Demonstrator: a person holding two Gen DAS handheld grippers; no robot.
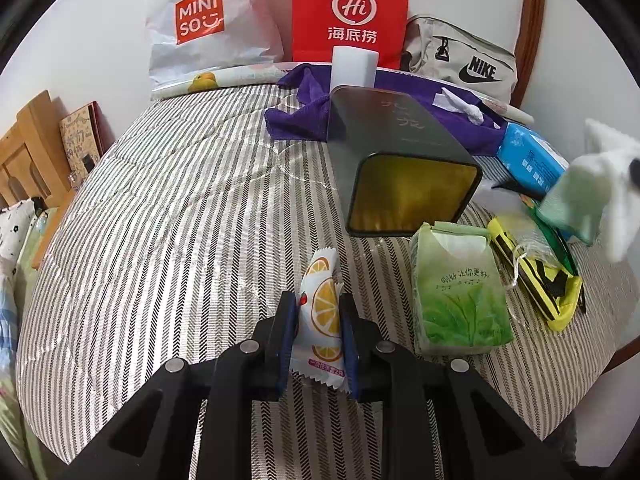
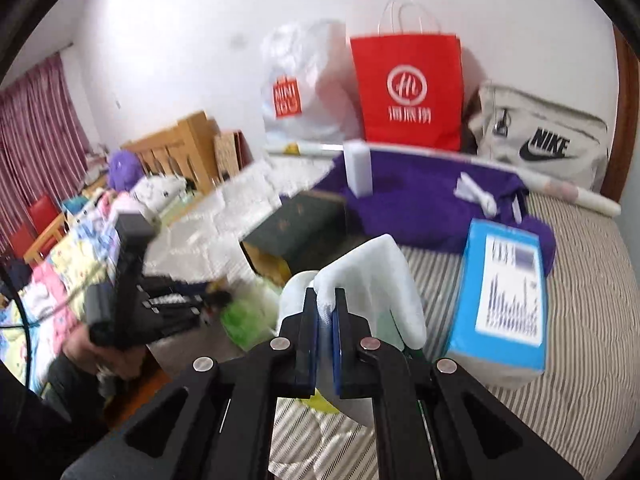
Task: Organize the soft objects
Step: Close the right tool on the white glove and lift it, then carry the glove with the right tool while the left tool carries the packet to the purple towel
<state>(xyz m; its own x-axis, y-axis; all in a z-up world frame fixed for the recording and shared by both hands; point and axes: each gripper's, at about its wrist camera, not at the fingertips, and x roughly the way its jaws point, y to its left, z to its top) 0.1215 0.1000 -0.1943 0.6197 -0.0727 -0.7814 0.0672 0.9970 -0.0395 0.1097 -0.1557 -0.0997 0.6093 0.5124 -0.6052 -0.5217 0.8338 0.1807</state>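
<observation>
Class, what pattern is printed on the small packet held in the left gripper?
Orange slices on a white wrapper, clearest in the left wrist view.

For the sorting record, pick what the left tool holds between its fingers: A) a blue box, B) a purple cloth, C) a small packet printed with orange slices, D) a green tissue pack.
C: in the left wrist view the left tool is shut on the orange-slice packet, while the green tissue pack lies untouched on the striped bedcover beside it.
</observation>
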